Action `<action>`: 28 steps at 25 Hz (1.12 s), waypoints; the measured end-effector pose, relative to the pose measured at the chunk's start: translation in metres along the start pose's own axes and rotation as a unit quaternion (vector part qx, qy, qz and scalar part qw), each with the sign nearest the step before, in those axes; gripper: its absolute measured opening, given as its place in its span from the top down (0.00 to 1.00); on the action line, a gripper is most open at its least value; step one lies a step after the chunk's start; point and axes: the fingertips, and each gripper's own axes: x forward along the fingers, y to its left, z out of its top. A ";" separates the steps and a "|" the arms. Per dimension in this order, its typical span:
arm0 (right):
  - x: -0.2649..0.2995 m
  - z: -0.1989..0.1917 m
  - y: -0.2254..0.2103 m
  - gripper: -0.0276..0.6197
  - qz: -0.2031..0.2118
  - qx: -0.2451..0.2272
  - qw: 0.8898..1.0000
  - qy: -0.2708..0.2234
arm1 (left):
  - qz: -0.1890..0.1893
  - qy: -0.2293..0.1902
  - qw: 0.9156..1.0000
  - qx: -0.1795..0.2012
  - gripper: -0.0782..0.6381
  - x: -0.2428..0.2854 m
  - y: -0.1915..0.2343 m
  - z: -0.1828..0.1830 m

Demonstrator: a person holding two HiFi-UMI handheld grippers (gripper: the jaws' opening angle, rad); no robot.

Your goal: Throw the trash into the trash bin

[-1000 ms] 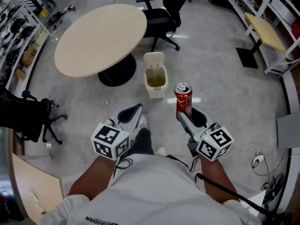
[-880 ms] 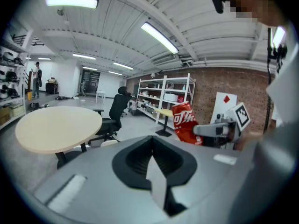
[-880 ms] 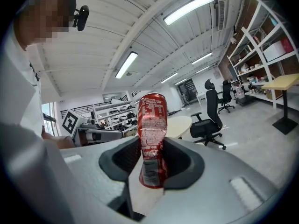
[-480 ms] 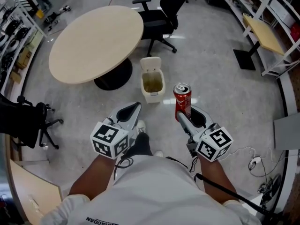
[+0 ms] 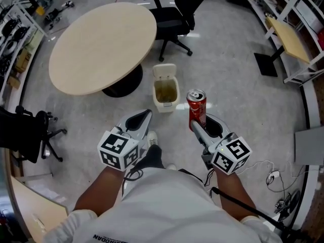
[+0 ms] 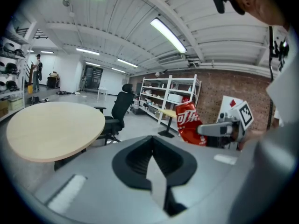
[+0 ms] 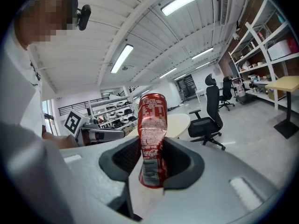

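Head view: right gripper (image 5: 202,126) pinches the red can (image 5: 197,105), jaws closed on its lower half. The can stands upright at the gripper's 12 o'clock end, top opening facing up. Right gripper view: red can (image 7: 152,139) sits square between the jaws of the right gripper (image 7: 152,164), its wall dented in at mid-height.

Trash bin (image 5: 174,98) stands on the floor (image 5: 238,90) at roughly 11 o'clock from the can, near but apart. Its lid is tipped up at the 12 o'clock side and its mouth is open.

Left gripper (image 5: 144,117) is at 9 o'clock of the right one. Left gripper view: jaws of the left gripper (image 6: 154,164) are pressed together with nothing between them; the can (image 6: 189,125) shows at 2 o'clock.

Round table (image 5: 101,44) is at 10 o'clock of the bin, office chair (image 5: 174,16) at 12.
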 end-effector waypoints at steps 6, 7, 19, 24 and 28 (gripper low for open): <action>0.036 0.005 -0.010 0.74 -0.005 0.004 1.000 0.017 | 0.004 0.018 1.000 0.003 0.88 0.015 0.036 0.000; 0.042 0.006 -0.011 0.74 -0.005 0.004 1.000 0.019 | 0.003 0.021 1.000 0.002 0.88 0.018 0.042 0.000; 0.120 0.041 -0.032 0.74 -0.017 -0.012 0.999 0.028 | -0.021 0.011 1.000 0.014 0.88 0.052 0.105 0.035; 0.154 0.059 -0.036 0.74 -0.017 -0.033 0.999 0.019 | -0.026 0.005 0.999 0.020 0.88 0.059 0.132 0.041; 0.175 0.075 -0.034 0.74 -0.020 -0.045 0.999 0.008 | -0.026 -0.002 0.999 0.023 0.88 0.063 0.155 0.049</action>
